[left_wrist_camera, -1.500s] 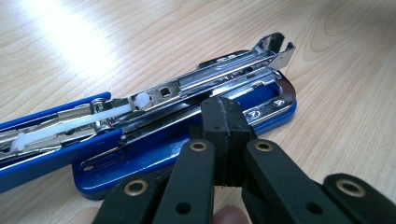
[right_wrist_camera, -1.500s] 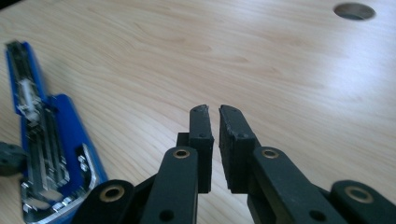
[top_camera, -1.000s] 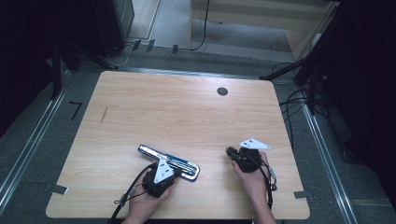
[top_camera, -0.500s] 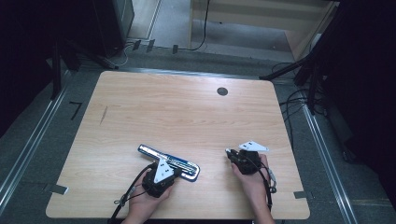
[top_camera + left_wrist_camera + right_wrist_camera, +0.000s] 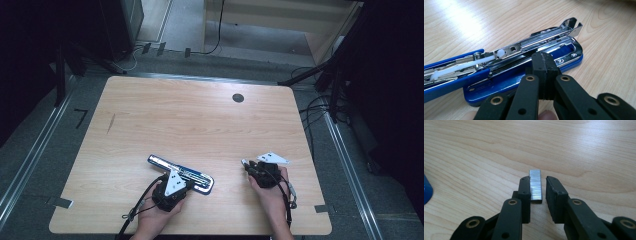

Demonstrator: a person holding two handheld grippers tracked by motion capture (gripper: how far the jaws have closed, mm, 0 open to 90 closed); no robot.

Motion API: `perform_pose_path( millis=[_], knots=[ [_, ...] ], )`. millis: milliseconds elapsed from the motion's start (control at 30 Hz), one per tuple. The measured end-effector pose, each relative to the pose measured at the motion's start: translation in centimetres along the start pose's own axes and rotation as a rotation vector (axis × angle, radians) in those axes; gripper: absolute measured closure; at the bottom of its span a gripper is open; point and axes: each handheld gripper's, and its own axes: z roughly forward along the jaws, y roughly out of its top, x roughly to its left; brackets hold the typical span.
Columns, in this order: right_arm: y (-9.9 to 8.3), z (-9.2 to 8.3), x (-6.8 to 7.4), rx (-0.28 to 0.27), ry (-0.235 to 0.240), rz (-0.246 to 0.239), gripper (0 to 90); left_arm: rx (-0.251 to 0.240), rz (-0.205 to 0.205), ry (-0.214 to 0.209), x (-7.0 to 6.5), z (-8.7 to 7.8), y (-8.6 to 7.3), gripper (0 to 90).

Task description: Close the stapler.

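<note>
Fingers [image 5: 554,195] apart around staple strip [image 5: 535,185]

One camera looks down from high above the near edge of the light wooden table [image 5: 200,120], while two ride low and close behind each gripper's black jaws, and the opened blue and silver metal stapler [image 5: 506,67] just past the left fingers [image 5: 544,72] also shows from above [image 5: 181,174].

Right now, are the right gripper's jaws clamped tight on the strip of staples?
No: in the right gripper view the right gripper has just been opening, and a gap shows between the staple strip and one jaw.
</note>
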Motion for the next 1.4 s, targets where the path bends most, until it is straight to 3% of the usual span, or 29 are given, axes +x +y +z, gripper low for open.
perform_pose_path(
  millis=[400, 800, 1400],
  knots=[
    [-0.4, 0.2, 0.0, -0.006, -0.01, -0.014, 78.5, -0.001, -0.003, -0.001, 0.0, 0.0, 0.0, 90.0],
    [-0.4, 0.2, 0.1, -0.004, 0.02, -0.038, 79.6, 0.0, -0.004, -0.002, 0.0, 0.0, 0.0, 90.0],
    [1.0, -1.0, 2.6, -0.042, 0.104, -0.098, 79.6, 0.0, -0.007, -0.002, 0.1, 0.0, 0.0, 90.0]
  ],
)
